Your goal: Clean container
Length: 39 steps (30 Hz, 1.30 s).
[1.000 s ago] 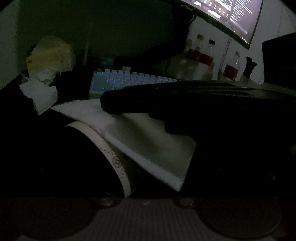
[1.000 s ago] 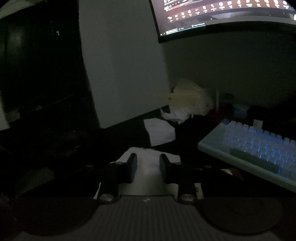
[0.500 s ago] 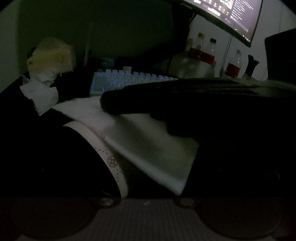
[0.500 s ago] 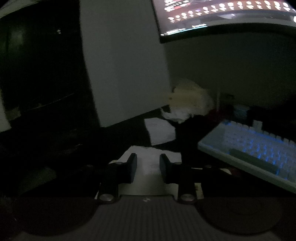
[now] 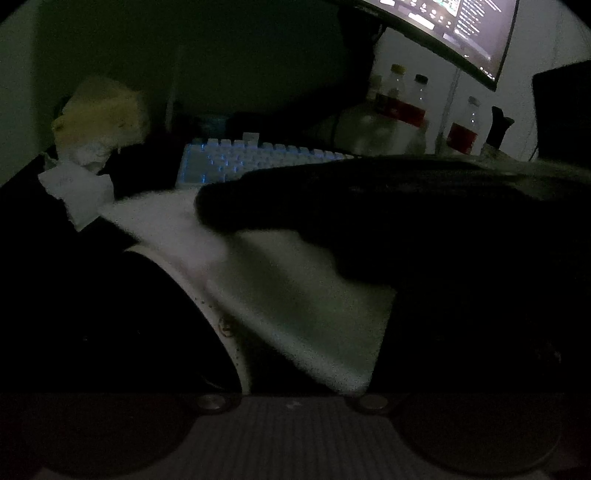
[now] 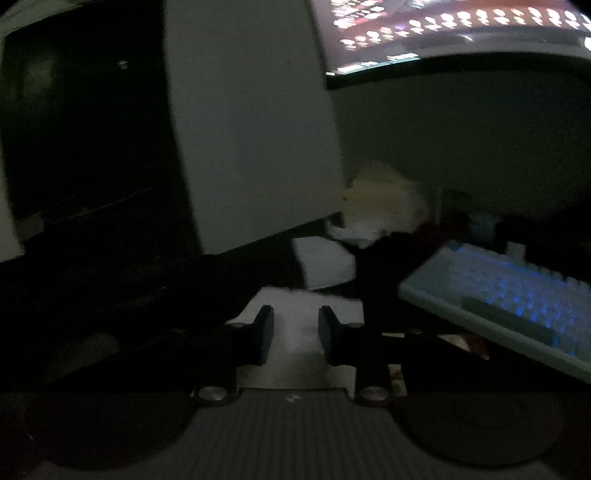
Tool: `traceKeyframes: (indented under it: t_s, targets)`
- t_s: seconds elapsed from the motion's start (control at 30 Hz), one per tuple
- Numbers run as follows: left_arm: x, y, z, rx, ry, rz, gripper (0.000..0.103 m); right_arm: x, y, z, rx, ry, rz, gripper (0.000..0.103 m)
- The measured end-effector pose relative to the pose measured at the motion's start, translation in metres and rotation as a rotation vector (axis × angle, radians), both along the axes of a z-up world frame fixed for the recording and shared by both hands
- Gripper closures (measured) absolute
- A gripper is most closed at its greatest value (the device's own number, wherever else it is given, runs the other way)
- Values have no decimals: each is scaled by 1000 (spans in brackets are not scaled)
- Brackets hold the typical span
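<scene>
The scene is very dark. In the left wrist view a white cloth point(image 5: 295, 295) lies over a dark container with a pale patterned rim point(image 5: 207, 295). The right gripper's dark body point(image 5: 369, 206) presses on the cloth from the right. My left gripper's fingers are lost in the dark, so its state is unclear. In the right wrist view my right gripper point(image 6: 295, 326) has its jaws a little apart with the white cloth point(image 6: 295, 339) between and under them; whether they pinch it is unclear.
A backlit keyboard point(image 5: 251, 162) point(image 6: 517, 302) lies behind the container. Crumpled tissues point(image 5: 77, 192) and a yellowish wad point(image 5: 99, 118) sit at the left. Bottles point(image 5: 402, 107) and a monitor point(image 5: 461, 33) stand at the back right. A wall panel point(image 6: 251, 147) rises at the left.
The cloth has slid over the container's rim, covering more of it, with the right gripper still on it. The right wrist view shifted and is blurred by motion.
</scene>
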<state>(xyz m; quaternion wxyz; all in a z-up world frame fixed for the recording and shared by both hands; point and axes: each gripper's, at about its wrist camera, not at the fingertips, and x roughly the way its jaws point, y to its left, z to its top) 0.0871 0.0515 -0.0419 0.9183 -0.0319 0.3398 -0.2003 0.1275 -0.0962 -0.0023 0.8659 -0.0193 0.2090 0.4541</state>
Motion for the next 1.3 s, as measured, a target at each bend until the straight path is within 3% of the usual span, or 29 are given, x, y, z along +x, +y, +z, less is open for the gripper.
traceKeyframes:
  t_s: [0.07,0.2,0.3,0.37,0.5,0.57,0.77,0.87,0.93,1.13,1.2,1.3]
  targets:
    - [-2,0,0,1,2,-7,0,4,-8,-2,7,9,-13,72]
    - [-6,-2,-1,7,2,-8,0,20,-25,-4,-31,27,-198,72]
    - [-9,-4,-2,16,-9,-16,0,21,-24,-1,-48,46,-248,72]
    - [-11,-3,-2,22,-14,-26,0,10,-16,2,-47,40,-201,70]
    - [-12,1,-2,5,-9,-31,0,-14,0,4,-16,15,-5,69]
    - [-12,2,-2,-5,-6,-28,0,-14,3,3,-12,2,18,70]
    - [-11,0,-1,-7,-3,-17,0,18,-14,-5,-9,19,-173,70]
    - [-12,-3,-1,11,-8,-18,0,24,-21,-5,8,47,-216,71]
    - [-13,-5,-1,27,-14,-24,0,19,-18,-4,1,45,-208,73]
    - [-18,-3,-2,4,-16,-77,0,-6,-2,2,19,32,20,73]
    - [-20,-3,-2,3,-14,-84,0,-3,-5,1,22,45,3,73]
    - [-23,-5,-2,10,-16,-96,0,13,-10,-2,-18,47,-128,73]
